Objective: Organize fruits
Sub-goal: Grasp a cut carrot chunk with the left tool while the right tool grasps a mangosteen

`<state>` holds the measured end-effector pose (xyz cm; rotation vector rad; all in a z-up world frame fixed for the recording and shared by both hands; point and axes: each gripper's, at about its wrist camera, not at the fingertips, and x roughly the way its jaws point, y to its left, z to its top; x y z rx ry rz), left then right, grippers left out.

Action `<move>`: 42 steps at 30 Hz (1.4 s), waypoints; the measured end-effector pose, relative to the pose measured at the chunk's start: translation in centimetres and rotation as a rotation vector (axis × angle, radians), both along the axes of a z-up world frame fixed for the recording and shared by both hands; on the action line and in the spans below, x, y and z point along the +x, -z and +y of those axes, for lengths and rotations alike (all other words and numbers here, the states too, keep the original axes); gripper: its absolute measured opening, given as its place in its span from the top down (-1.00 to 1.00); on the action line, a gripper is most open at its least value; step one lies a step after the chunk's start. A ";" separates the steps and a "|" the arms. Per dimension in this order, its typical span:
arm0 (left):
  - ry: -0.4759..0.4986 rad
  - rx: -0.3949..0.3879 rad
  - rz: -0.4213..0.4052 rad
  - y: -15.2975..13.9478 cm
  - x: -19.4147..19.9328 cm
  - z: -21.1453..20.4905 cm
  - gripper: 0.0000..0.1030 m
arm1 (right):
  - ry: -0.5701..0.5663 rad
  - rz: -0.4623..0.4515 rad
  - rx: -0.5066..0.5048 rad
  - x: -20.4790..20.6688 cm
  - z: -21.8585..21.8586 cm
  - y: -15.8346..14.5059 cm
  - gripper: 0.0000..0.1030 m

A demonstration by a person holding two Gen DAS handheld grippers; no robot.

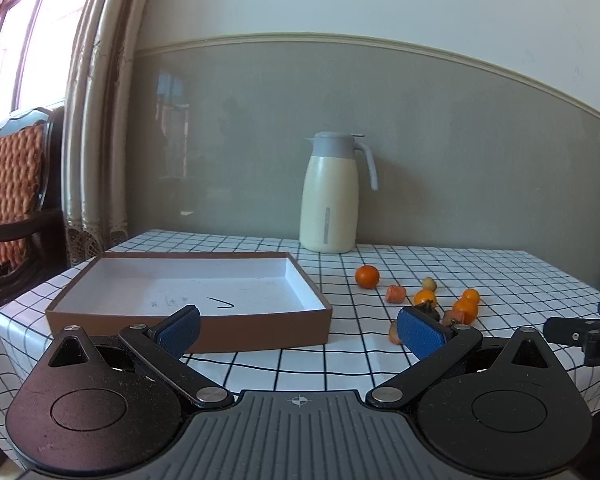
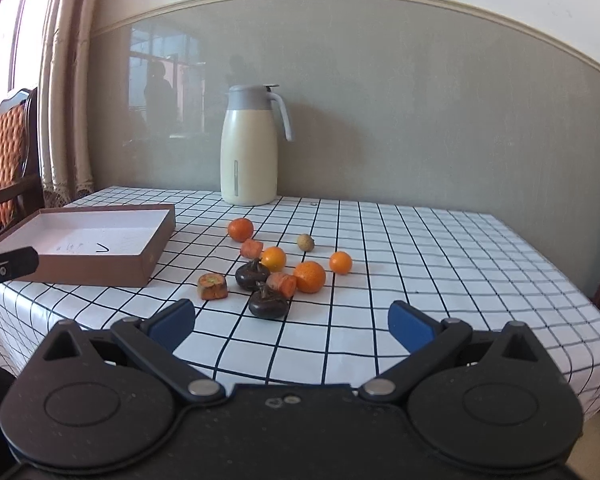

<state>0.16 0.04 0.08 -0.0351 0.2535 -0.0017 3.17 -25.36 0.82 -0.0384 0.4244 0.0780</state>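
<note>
A shallow brown box point(image 1: 188, 322) with a white, empty inside sits on the checked tablecloth; it also shows in the right wrist view point(image 2: 100, 268) at the left. To its right lie several oranges point(image 2: 309, 277), carrot pieces point(image 2: 282, 283), two dark brown fruits point(image 2: 268, 303) and a small pale round fruit point(image 2: 305, 242). An orange point(image 1: 367, 276) is the nearest fruit to the box in the left wrist view. My left gripper point(image 1: 300, 330) is open and empty, in front of the box's near right corner. My right gripper point(image 2: 291, 326) is open and empty, just short of the fruit pile.
A cream thermos jug point(image 2: 249, 146) with a grey lid stands at the back by the wall. A wooden chair point(image 1: 12, 184) and a curtain stand to the left of the table. The table's front edge is close under both grippers.
</note>
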 end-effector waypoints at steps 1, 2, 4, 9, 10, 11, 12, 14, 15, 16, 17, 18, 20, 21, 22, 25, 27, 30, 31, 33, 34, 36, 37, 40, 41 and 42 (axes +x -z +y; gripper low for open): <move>0.002 -0.010 -0.004 -0.1 0.1 0.0 -1.00 | -0.013 -0.004 -0.006 0.1 0.2 -0.1 -0.89; 0.007 -0.027 -0.009 -0.1 0.3 0.1 -1.00 | -0.021 -0.009 -0.010 0.2 0.3 -0.2 -0.89; 0.024 -0.057 -0.014 -0.1 1.0 0.0 -1.00 | -0.041 0.008 -0.012 1.0 0.3 -0.3 -0.84; 0.071 0.025 0.012 0.4 3.8 -2.5 -0.98 | -0.053 0.033 -0.035 3.7 0.4 0.2 -0.71; 0.077 0.046 0.016 0.6 4.4 -3.0 -0.74 | -0.059 0.040 -0.035 4.3 0.5 0.5 -0.70; 0.080 0.060 0.033 1.0 5.1 -3.5 -0.43 | -0.063 0.053 -0.042 4.9 0.6 0.9 -0.64; 0.097 0.058 0.058 1.3 5.9 -3.9 -0.38 | -0.066 0.065 -0.050 5.5 0.8 1.4 -0.56; 0.105 0.062 0.084 2.0 7.1 -4.5 -0.38 | -0.071 0.086 -0.060 6.4 1.0 2.3 -0.50; 0.112 0.066 0.087 2.3 7.6 -4.8 -0.38 | -0.071 0.097 -0.060 6.9 1.1 2.7 -0.49; 0.122 0.064 0.094 2.6 8.1 -5.1 -0.38 | -0.072 0.101 -0.055 7.3 1.1 2.9 -0.48; 0.130 0.064 0.105 2.9 8.8 -5.4 -0.38 | -0.077 0.099 -0.053 7.6 1.3 3.0 -0.45; 0.138 0.067 0.119 3.3 9.3 -5.7 -0.38 | -0.079 0.098 -0.059 8.1 1.5 3.1 -0.41; 0.156 0.065 0.150 4.0 10.5 -6.2 -0.38 | -0.083 0.111 -0.076 9.2 1.9 3.7 -0.30; 0.162 0.062 0.164 4.3 11.0 -6.4 -0.38 | -0.084 0.123 -0.080 9.8 2.0 4.1 -0.21; 0.167 0.057 0.172 4.5 11.4 -6.5 -0.38 | -0.085 0.135 -0.078 10.2 2.0 4.6 -0.17; 0.180 0.040 0.199 5.2 12.8 -6.9 -0.38 | -0.086 0.175 -0.073 11.4 2.0 5.8 -0.04; 0.191 0.039 0.212 5.6 13.7 -7.3 -0.38 | -0.083 0.203 -0.081 12.3 2.0 6.6 0.07; 0.196 0.012 0.228 5.9 14.9 -7.6 -0.38 | -0.095 0.206 -0.065 13.2 1.6 6.8 0.12; 0.198 0.004 0.233 6.0 15.3 -7.6 -0.38 | -0.095 0.204 -0.069 13.5 1.6 6.8 0.12; 0.200 -0.008 0.239 6.2 16.1 -7.9 -0.38 | -0.081 0.196 -0.083 14.1 1.4 6.9 0.17; 0.202 -0.013 0.242 6.2 16.4 -8.0 -0.38 | -0.074 0.194 -0.086 14.4 1.2 6.9 0.21; 0.208 -0.012 0.253 6.5 17.2 -8.4 -0.38 | -0.066 0.201 -0.062 15.0 0.5 6.8 0.32; 0.216 -0.008 0.264 6.6 17.5 -8.6 -0.38 | -0.064 0.208 -0.043 15.3 0.1 6.7 0.36; 0.240 -0.010 0.285 7.1 18.0 -9.3 -0.38 | -0.059 0.211 -0.021 15.8 -0.6 6.7 0.36; 0.244 0.000 0.292 7.3 18.2 -9.7 -0.34 | -0.060 0.212 -0.013 15.8 -0.8 6.8 0.37; 0.242 0.017 0.291 7.3 18.2 -10.1 -0.29 | -0.062 0.211 -0.015 15.8 -0.9 6.8 0.37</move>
